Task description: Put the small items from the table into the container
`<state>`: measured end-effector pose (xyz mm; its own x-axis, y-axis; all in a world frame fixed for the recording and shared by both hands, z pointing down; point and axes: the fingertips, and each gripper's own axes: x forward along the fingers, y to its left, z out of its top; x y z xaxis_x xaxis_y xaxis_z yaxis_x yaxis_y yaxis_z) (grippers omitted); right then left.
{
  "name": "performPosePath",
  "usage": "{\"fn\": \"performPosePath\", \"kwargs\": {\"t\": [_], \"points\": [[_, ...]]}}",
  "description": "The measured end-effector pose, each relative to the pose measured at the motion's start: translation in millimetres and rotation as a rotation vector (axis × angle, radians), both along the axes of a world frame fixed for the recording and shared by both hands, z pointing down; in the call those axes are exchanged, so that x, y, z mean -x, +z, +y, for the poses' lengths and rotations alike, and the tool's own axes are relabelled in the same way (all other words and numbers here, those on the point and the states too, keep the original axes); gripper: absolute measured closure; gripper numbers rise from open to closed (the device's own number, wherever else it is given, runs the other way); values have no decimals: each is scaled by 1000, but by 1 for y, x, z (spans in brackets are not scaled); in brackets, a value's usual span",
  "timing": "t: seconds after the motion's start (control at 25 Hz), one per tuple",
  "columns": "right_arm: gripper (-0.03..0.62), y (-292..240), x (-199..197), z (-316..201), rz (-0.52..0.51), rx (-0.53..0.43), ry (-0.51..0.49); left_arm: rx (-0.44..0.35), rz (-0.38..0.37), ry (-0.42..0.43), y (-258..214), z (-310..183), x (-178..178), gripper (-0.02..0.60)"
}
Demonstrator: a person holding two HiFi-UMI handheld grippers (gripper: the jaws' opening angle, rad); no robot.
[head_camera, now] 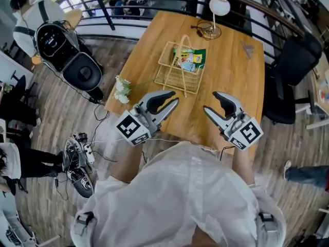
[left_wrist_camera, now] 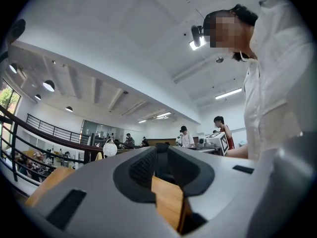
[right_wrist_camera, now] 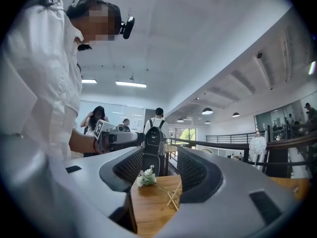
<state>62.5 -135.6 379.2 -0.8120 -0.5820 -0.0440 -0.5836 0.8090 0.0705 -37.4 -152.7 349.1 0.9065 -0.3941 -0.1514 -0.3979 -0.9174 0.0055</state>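
Standing well beyond the fingers of the left gripper (head_camera: 175, 98) and the right gripper (head_camera: 209, 102), the wire basket (head_camera: 177, 81) holds green and yellow packets (head_camera: 190, 59) mid-way along the wooden table (head_camera: 231, 81), a white globe lamp (head_camera: 219, 6) past it. The left fingers stand slightly apart, the right wider, both empty. A dark railing (head_camera: 104, 12) borders the plank floor (head_camera: 51, 107); the packets' print is too small to read.
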Motion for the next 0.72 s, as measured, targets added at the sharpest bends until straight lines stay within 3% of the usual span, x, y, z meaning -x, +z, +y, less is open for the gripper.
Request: {"fn": "performPosePath", "kwargs": {"t": [0.16, 0.36, 0.72], "points": [[478, -4, 1, 8, -12, -29, 10, 1, -3, 14, 2, 13, 1, 535], [549, -5, 0, 17, -14, -44, 17, 15, -6, 31, 8, 24, 0, 569], [579, -1, 2, 29, -15, -24, 15, 40, 5, 79, 14, 39, -2, 575]]}}
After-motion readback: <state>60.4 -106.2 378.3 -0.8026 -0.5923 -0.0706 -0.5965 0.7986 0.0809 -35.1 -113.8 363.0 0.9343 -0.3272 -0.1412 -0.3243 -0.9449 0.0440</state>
